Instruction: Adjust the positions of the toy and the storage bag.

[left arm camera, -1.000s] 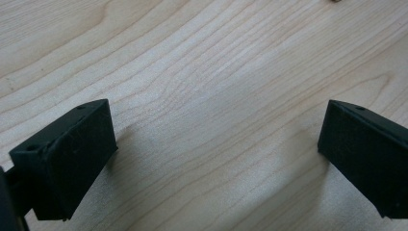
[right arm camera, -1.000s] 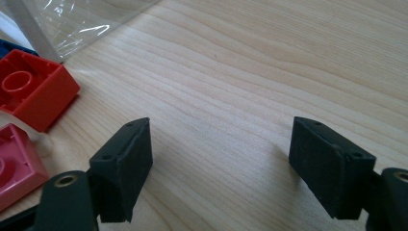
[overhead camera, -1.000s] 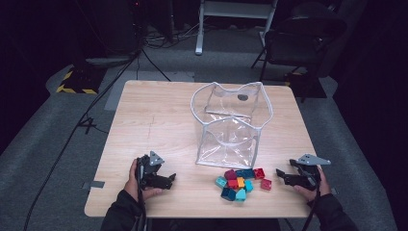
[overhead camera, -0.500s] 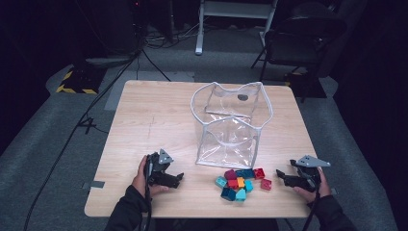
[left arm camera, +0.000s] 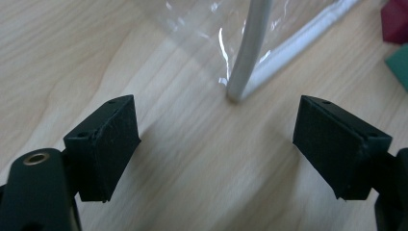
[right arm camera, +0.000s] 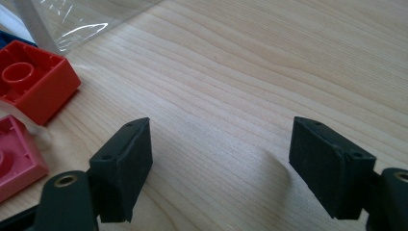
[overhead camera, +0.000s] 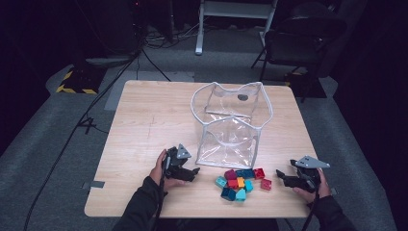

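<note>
Approach phase, by the look of it: the left gripper (overhead camera: 192, 172) had slid right along the table (overhead camera: 144, 120) since the earlier frame, toward the clear bag (overhead camera: 231, 134) and the pile of blocks (overhead camera: 239, 182) lying just in front of it. Its jaws had just been closing, yet they showed apart with nothing between them. The right gripper (overhead camera: 281, 175) waited where it had been, jaws apart and empty beside the pile; next likely came a reach onto one block and a squeeze.
</note>
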A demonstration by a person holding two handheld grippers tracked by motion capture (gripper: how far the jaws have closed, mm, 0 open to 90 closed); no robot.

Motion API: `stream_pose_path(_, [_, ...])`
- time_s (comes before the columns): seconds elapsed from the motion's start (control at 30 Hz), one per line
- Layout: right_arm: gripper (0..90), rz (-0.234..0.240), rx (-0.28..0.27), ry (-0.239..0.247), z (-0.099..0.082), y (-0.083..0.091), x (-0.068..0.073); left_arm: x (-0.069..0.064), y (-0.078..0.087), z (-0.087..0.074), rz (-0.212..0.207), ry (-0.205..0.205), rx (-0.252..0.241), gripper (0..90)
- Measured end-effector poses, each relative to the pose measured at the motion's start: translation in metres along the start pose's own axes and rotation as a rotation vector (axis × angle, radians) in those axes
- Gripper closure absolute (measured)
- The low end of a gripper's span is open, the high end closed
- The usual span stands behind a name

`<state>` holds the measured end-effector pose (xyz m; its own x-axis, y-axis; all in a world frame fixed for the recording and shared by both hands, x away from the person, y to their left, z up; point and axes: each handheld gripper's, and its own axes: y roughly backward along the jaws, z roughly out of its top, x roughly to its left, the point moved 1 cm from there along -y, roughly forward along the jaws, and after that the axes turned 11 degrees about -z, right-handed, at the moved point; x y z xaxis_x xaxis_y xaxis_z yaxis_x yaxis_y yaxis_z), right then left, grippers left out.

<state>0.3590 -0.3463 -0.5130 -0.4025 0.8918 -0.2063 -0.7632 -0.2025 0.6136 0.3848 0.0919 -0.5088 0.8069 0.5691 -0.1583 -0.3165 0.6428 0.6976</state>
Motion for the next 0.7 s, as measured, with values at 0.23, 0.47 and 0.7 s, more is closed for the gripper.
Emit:
stream_pose_path(0.23, [23.8,0.001,-0.001,0.000,0.000,0.000,0.000,-0.002,-0.018,0.014,0.005,-0.011,-0.013,37.0])
stream_pose_path(0.47, [23.8,0.001,0.000,0.000,0.000,0.000,0.000,0.001,-0.029,0.028,-0.013,0.023,-0.030,40.7])
stream_pose_path(0.7, [23.8,0.001,0.000,0.000,0.000,0.000,0.000,0.000,-0.044,0.043,0.015,0.041,-0.038,43.0])
